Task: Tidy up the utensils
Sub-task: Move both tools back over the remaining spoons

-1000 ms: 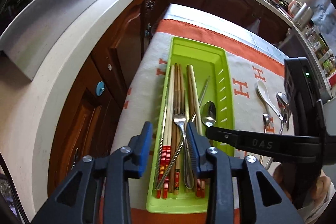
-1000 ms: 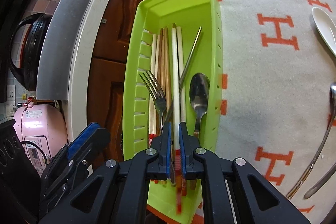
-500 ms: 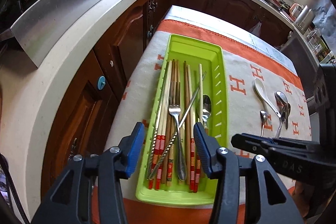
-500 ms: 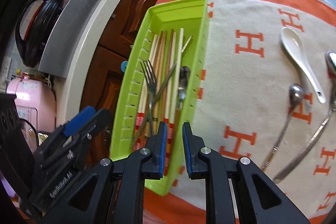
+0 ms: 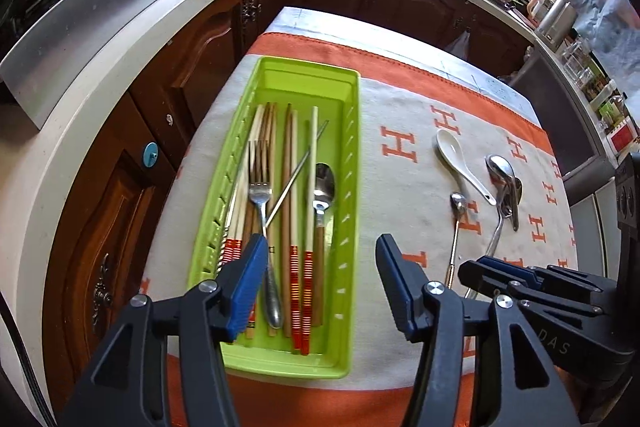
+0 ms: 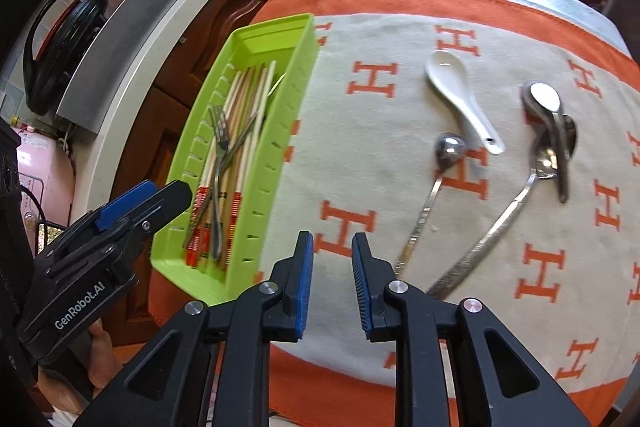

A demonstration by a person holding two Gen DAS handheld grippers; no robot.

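Across the surface spreads a beige cloth (image 6: 360, 155) with orange "H" letters. At its left edge, a green tray (image 5: 352, 163) holds chopsticks (image 5: 294, 211), a fork (image 5: 260, 195) and a spoon (image 5: 324, 187). Right of the tray lie a white ceramic spoon (image 6: 460, 95) and metal spoons (image 6: 548, 131). Left gripper (image 5: 320, 283), "GenRobot.AI", is opening wide above the tray's near end, empty. Right gripper (image 6: 332, 283), "DAS", is opening narrowly over bare cloth beside the tray.
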